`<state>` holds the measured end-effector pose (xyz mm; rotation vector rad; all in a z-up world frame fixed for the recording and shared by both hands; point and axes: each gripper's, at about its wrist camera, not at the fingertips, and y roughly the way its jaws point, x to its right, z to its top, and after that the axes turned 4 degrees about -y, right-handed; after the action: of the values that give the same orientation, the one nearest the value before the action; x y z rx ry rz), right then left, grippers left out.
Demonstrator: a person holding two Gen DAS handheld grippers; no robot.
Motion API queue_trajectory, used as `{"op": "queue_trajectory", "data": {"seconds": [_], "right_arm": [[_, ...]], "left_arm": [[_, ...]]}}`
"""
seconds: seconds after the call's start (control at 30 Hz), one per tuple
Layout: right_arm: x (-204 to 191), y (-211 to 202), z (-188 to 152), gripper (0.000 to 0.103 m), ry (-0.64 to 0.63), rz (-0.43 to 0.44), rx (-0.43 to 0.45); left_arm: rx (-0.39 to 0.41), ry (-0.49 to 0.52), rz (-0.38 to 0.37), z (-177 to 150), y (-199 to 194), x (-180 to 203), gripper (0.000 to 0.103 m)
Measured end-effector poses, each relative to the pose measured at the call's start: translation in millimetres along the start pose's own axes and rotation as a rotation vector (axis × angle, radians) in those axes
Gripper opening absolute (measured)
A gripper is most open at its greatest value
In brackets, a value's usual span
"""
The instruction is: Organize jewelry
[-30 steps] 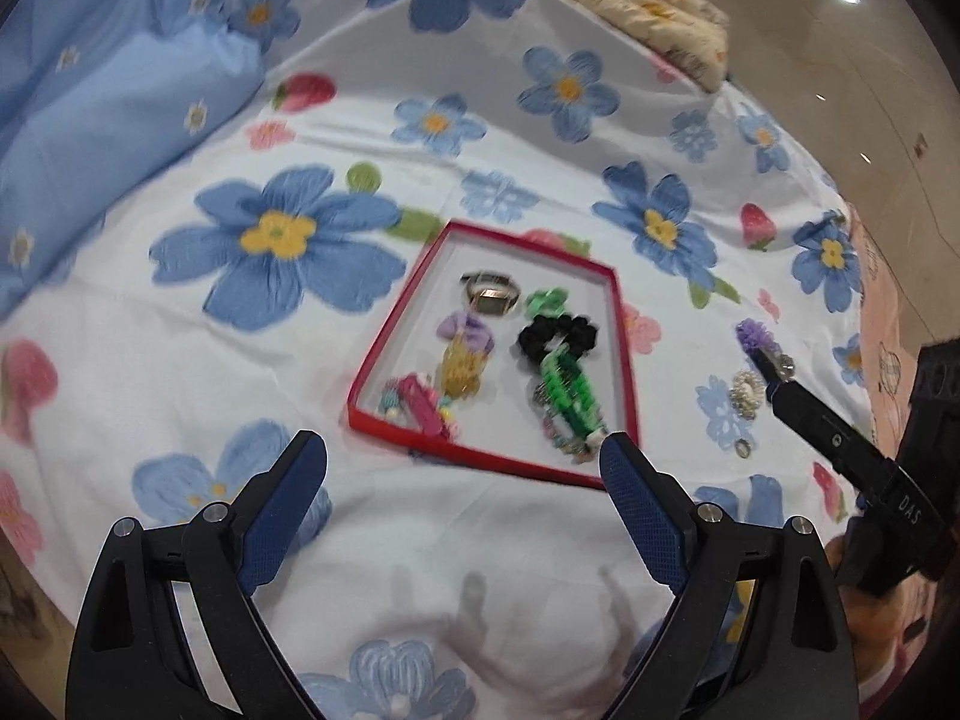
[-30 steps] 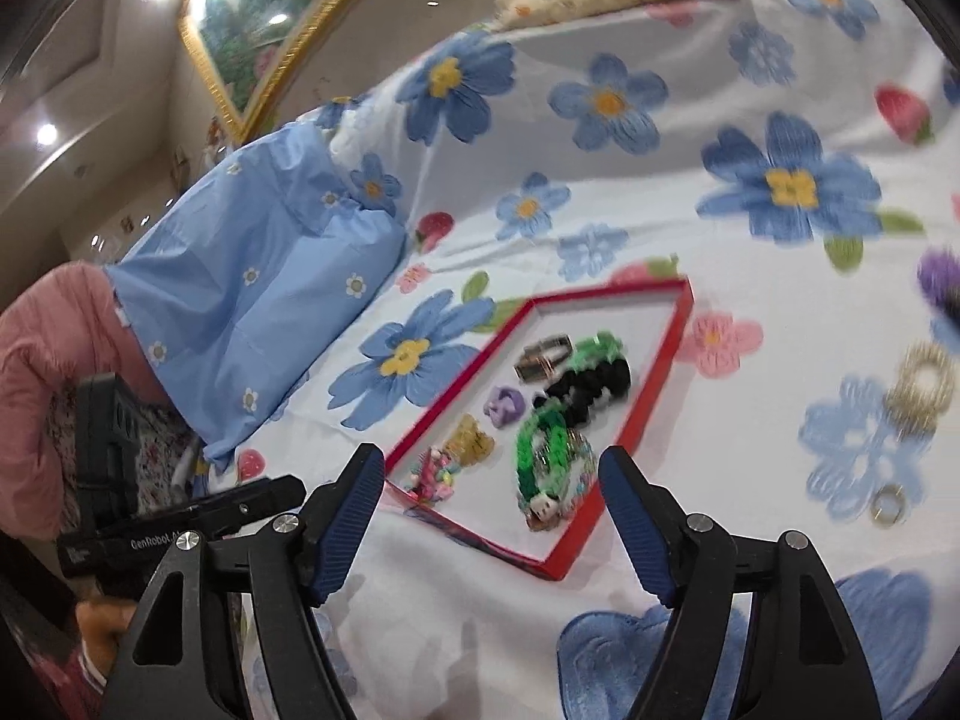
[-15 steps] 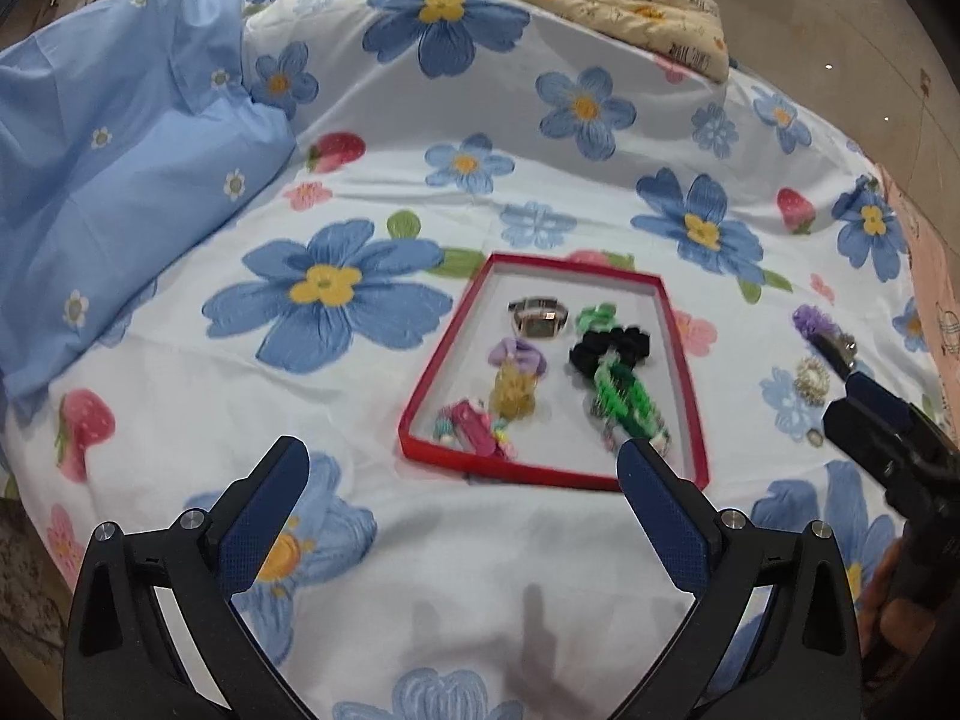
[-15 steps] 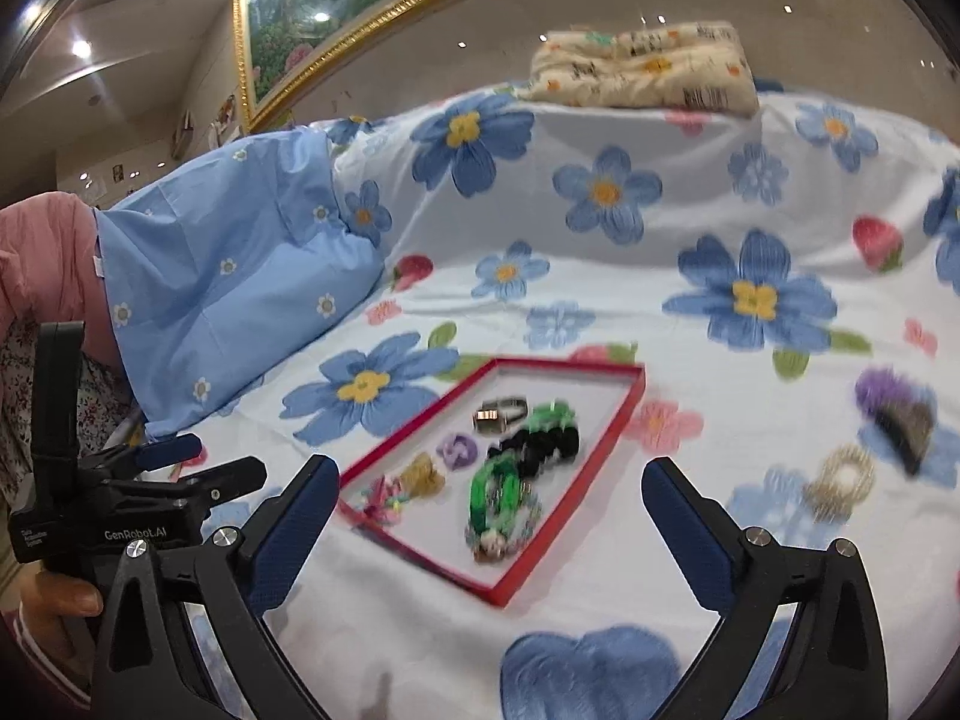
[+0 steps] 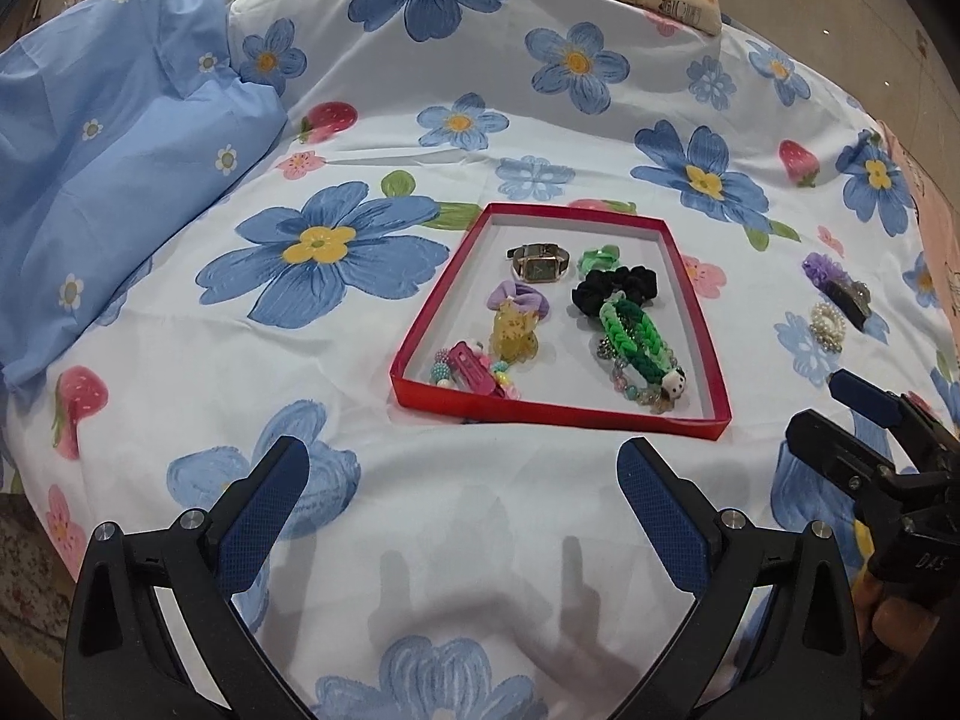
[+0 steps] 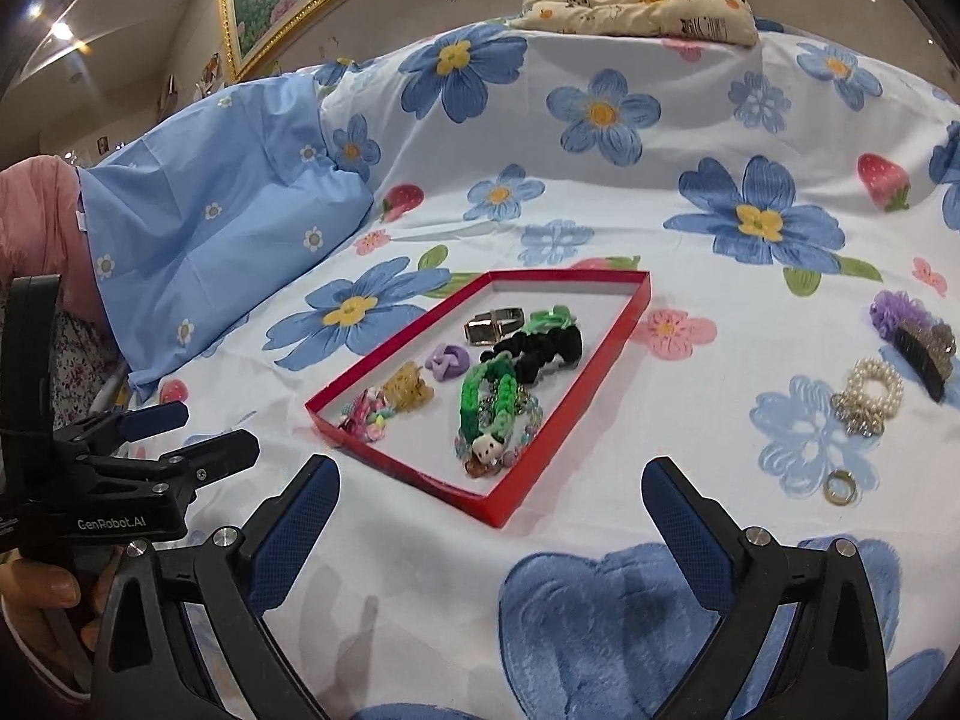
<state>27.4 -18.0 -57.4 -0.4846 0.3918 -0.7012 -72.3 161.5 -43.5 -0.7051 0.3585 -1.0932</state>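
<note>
Both grippers, left [image 5: 462, 516] and right [image 6: 489, 531], gape wide, empty. Loose ring [image 6: 839, 486], pearl band [image 6: 869, 396], clip [image 6: 921, 348] lie ahead-right of right fingers, outside tray [image 6: 564, 420]; right nearer.

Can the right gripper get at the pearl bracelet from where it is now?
Probably yes. The right gripper is open and empty, and the pearl bracelet lies on bare bedsheet outside the red tray, with only the dark hair clip close beside it.

Matt red cardboard tray [image 5: 702, 324], metal watch [image 5: 538, 261], black cloth scrunchie [image 5: 612, 288], smooth printed cotton bedsheet [image 5: 360, 138].
</note>
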Motion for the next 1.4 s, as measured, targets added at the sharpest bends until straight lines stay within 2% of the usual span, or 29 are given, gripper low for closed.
{"op": "queue_trajectory", "data": {"seconds": [0.7,1.4], "right_arm": [[7,-3,-5,0.102,0.015,-0.038,0.043],[1,-5,-4,0.102,-0.002,-0.038,0.047]], "left_arm": [[0.086,0.023,0.011,-3,-20,10,0.103],[0.088,0.026,0.006,-4,-24,11,0.103]]}}
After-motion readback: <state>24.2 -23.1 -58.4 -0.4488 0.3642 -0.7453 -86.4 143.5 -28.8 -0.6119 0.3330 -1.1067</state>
